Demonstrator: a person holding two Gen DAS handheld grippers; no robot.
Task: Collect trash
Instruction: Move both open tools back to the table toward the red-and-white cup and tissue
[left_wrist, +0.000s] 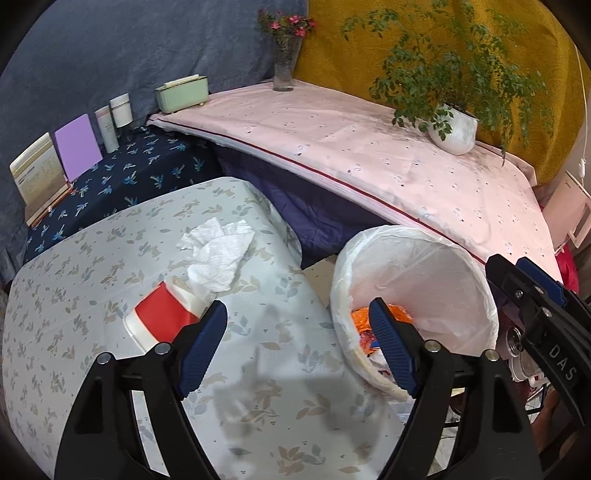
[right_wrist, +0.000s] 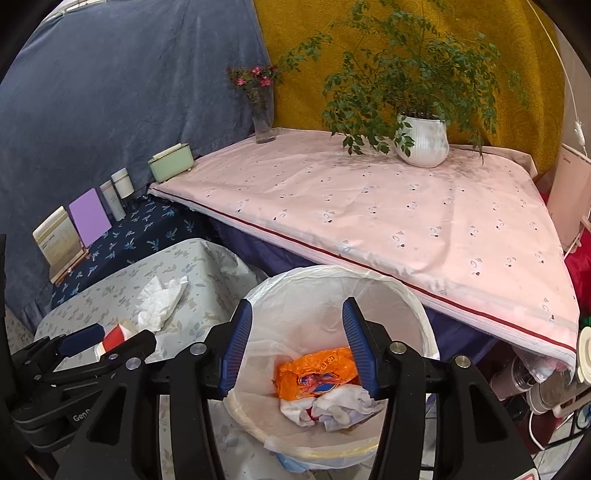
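Note:
A red and white paper cup (left_wrist: 162, 319) lies on its side on the leaf-patterned table (left_wrist: 92, 280), with a crumpled white tissue (left_wrist: 218, 254) just beyond it. My left gripper (left_wrist: 299, 345) is open and empty, its left finger beside the cup. A white lined bin (left_wrist: 436, 266) stands to the right of the table. My right gripper (right_wrist: 297, 349) is open and empty above the bin (right_wrist: 406, 314), which holds an orange wrapper (right_wrist: 317, 373) and white paper trash (right_wrist: 332, 406). The cup (right_wrist: 116, 336) and tissue (right_wrist: 160, 299) also show in the right wrist view.
A pink-covered table (left_wrist: 369, 155) behind the bin carries a potted plant (left_wrist: 454, 129), a flower vase (left_wrist: 284, 70) and a green box (left_wrist: 181, 92). A dark blue shelf (left_wrist: 129, 173) at left holds cards and jars. Jars (right_wrist: 532, 380) sit under the pink table at right.

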